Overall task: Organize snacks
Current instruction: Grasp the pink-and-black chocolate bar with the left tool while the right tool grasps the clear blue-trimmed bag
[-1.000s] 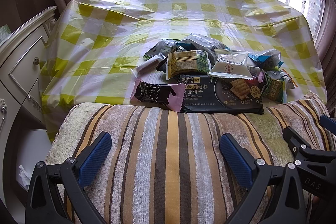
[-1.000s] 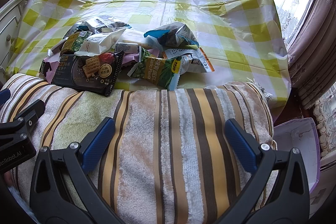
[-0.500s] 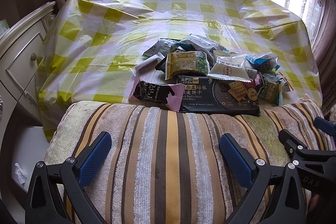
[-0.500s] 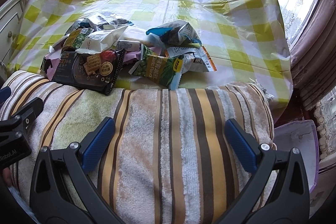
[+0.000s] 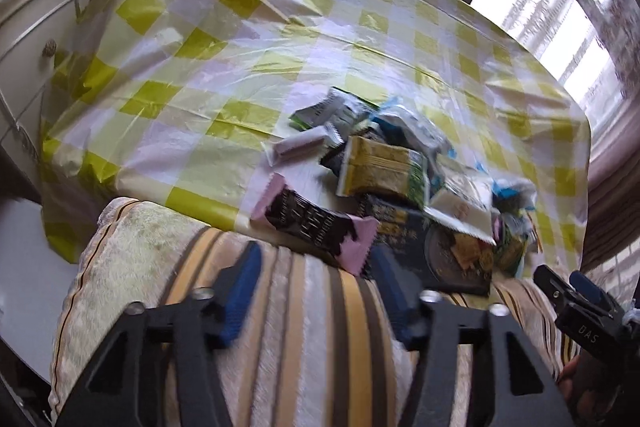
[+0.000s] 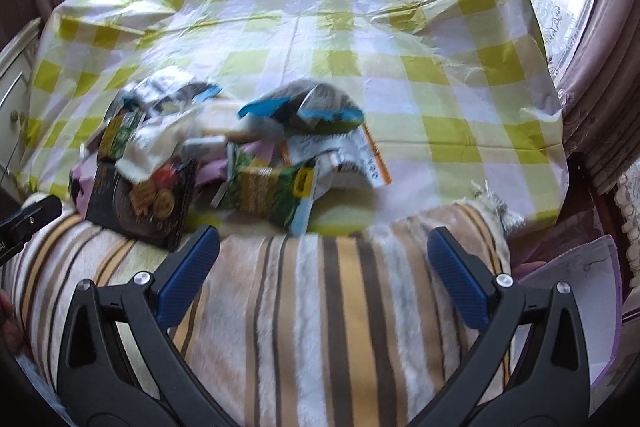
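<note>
Left gripper [image 5: 316, 291]: jaws closing, blue pads partway in, nothing between them; below them only the striped cushion [image 5: 304, 339]. It points down toward the cushion's far edge, tilted in view. Just past its tips lies a pink-and-black chocolate wrapper [image 5: 316, 223], overhanging the cushion edge.

Right gripper [image 6: 320, 275]: jaws spread wide, empty, over the same cushion. The other tool shows at the left edge of this view.

Snack pile [image 6: 224, 155] sits on the near part of the tabletop [image 6: 320, 27], against the cushion. Items, somewhat blurred: a black cracker pack [image 6: 144, 199] at the near left, a green-and-yellow packet [image 6: 272, 195] beside it, a blue-edged bag [image 6: 304, 107] on top toward the back, a white-and-orange wrapper [image 6: 352, 159] to the right. Left view adds a yellow-green packet [image 5: 380, 167] and a pale tube-shaped wrapper [image 5: 300, 147].

Yellow-and-white check plastic cloth covers the tabletop. White cabinet [image 5: 36, 39] at left; curtains [image 6: 592, 99] and window behind.
</note>
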